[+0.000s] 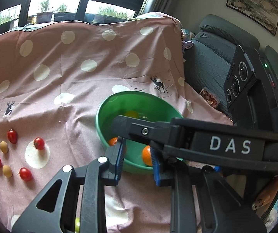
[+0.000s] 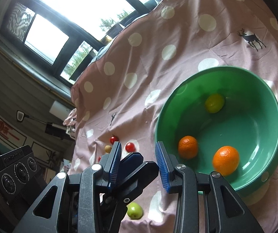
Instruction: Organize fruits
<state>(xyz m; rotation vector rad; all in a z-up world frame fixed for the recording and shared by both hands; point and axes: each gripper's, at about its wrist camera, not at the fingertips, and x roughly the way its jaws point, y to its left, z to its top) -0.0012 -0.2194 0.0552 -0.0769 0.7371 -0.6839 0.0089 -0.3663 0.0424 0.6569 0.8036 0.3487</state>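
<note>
Nearest you, your left hand-held gripper hangs just short of the green bowl's near rim with nothing between its blue pads; it is at its tightest, though a gap still shows. Your right hand-held gripper also carries nothing, its pads apart. In the left wrist view it reaches across from the right, over the bowl.

Just before the bowl, on the near left, a green fruit lies on the pink spotted cloth. Inside the bowl, two oranges sit toward the near wall, slightly apart, and a yellow-green fruit rests by the far wall.

Left of the bowl and well apart from it, red cherry tomatoes and small tan fruits lie scattered on the cloth. Beyond the bowl are dark-framed windows.
</note>
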